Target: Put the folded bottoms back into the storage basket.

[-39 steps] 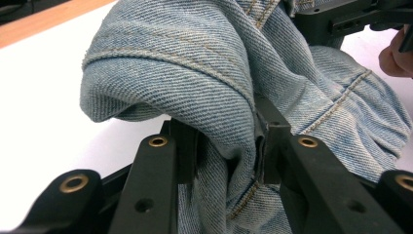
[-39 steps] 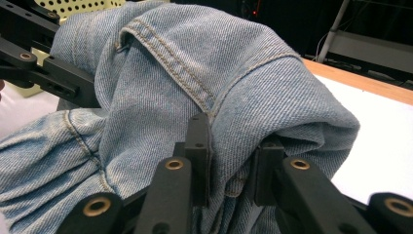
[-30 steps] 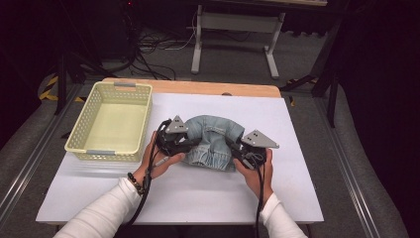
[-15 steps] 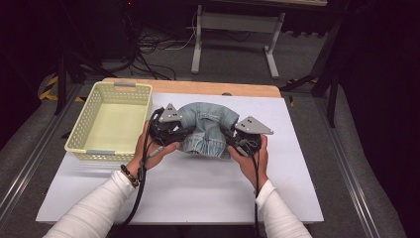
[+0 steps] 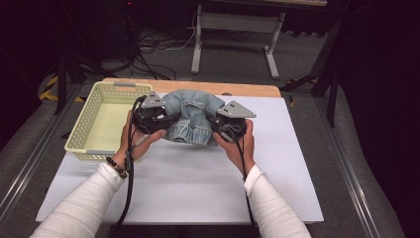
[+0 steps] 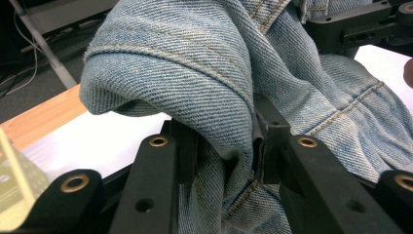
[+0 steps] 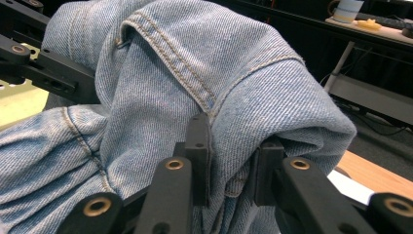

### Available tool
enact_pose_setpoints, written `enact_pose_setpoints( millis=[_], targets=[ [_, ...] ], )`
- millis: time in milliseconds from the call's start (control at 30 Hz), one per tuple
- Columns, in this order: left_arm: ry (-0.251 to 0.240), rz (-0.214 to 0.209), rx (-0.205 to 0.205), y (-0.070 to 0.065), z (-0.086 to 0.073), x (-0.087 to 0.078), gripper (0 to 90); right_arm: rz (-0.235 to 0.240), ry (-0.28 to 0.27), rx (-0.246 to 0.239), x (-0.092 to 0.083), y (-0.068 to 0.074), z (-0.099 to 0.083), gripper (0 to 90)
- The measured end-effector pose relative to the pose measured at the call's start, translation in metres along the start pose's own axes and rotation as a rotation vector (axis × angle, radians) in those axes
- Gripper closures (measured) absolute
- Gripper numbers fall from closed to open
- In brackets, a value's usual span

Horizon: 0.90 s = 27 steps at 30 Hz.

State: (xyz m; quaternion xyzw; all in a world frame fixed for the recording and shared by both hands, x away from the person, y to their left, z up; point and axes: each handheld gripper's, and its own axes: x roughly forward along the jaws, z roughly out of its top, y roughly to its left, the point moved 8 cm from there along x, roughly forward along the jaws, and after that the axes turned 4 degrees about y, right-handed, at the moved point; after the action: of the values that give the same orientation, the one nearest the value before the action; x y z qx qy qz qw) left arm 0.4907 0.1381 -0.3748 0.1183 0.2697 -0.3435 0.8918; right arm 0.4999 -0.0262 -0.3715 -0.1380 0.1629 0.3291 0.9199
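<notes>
A dark room with cables on the floor and a grey metal stand (image 5: 233,29) is lying behind a white sheet covering a wooden table (image 5: 188,173). Two white-sleeved forearms are reaching in from the near edge, each hand gripping a black two-jaw tool from below, wrists angled inward toward one another. The left gripper (image 6: 225,146) is pinching a thick fold of the bundled light-blue denim garment (image 5: 190,116), its fingers (image 6: 187,151) pressing the cloth from both sides; the right gripper (image 7: 229,156) is clamping another fold of it in the same way. The garment is hanging between the two sets of fingers, just clear of the sheet. A pale yellow slotted plastic basket (image 5: 81,134) is sitting just outside the left fingers, at the sheet's left edge. Open white surface is stretching right of the right fingers and toward the person. No readable writing is showing.
</notes>
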Motion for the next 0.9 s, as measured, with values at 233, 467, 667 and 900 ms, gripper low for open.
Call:
enact_pose_setpoints(
  millis=[233, 467, 667, 900],
  targets=[
    [-0.008, 0.023, -0.005, 0.011, 0.004, -0.008, 68.8, 0.012, -0.008, 0.002, 0.010, 0.003, 0.013, 74.6],
    [-0.005, 0.050, -0.022, 0.029, 0.000, -0.018, 68.9, 0.038, -0.015, 0.016, 0.023, 0.013, 0.024, 74.6],
    [0.008, 0.077, -0.028, 0.044, -0.005, -0.029, 69.1, 0.062, -0.014, 0.010, 0.036, 0.026, 0.031, 74.7],
    [0.014, 0.113, -0.045, 0.061, -0.010, -0.042, 69.2, 0.087, -0.016, 0.020, 0.049, 0.038, 0.042, 74.6]
  ],
)
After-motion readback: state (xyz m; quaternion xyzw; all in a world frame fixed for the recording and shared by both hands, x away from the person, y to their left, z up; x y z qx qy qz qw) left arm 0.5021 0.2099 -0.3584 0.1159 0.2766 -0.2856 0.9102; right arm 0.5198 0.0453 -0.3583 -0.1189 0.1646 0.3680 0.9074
